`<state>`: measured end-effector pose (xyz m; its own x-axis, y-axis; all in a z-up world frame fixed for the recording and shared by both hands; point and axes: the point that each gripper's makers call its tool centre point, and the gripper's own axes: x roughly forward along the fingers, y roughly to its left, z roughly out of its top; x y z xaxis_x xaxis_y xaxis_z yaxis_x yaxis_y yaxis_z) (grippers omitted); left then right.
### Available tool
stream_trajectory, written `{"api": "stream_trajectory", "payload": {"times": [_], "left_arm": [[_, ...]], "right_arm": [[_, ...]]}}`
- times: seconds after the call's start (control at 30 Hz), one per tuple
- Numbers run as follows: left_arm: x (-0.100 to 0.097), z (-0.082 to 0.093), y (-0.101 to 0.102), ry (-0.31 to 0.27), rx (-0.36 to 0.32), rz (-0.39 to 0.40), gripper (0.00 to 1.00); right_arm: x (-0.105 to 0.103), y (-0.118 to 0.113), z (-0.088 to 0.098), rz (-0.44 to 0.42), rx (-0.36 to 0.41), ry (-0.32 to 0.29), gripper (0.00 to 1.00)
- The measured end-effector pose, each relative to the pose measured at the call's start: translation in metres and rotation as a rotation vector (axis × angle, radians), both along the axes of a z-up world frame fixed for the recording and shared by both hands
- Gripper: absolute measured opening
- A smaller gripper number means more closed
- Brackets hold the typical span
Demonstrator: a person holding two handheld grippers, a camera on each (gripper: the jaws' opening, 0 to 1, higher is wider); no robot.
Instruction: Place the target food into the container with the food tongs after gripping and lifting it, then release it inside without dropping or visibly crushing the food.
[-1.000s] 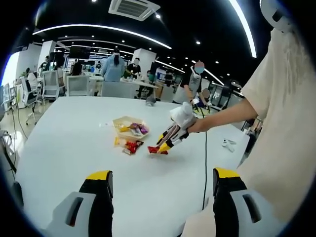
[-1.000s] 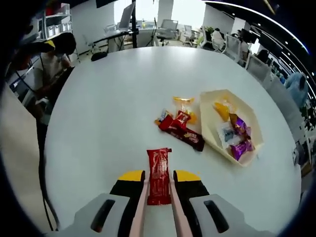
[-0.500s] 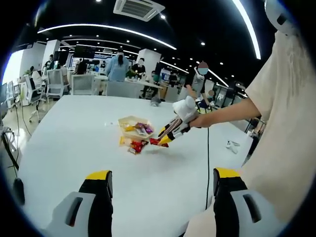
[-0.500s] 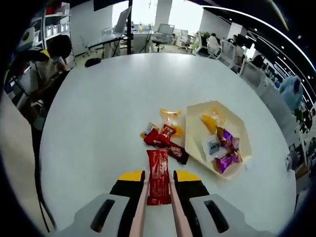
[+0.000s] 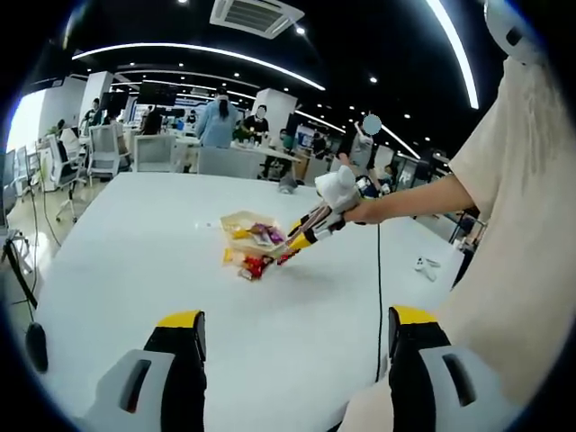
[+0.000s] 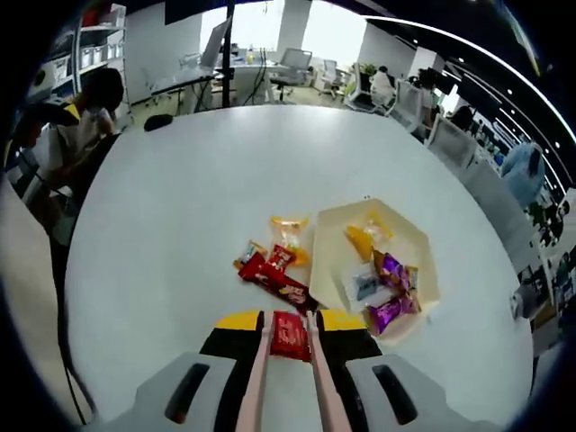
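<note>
Your right gripper (image 6: 290,326) holds the red snack packet (image 6: 289,334) tight between its tongs, lifted above the table (image 6: 162,216) near the cream tray (image 6: 335,241); placing and release remain. Your left gripper (image 5: 292,335) is open, holding nothing

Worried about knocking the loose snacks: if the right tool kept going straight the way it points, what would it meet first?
Most likely the dark red wrapper in the loose pile, just ahead of the right tool and the red packet it holds. The cream tray lies off to the side. Depth is unclear.
</note>
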<state>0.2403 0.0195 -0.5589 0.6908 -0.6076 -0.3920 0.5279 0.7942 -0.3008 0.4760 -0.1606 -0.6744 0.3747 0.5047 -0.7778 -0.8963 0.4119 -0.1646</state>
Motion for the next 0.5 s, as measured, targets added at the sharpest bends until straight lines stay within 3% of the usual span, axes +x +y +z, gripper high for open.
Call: {"api": "stream_trajectory", "payload": {"times": [0.5], "left_arm": [[0.003, -0.001, 0.000, 0.006, -0.005, -0.006, 0.83]], "right_arm": [[0.005, -0.009, -0.004, 0.059, -0.067, -0.005, 0.20]]}}
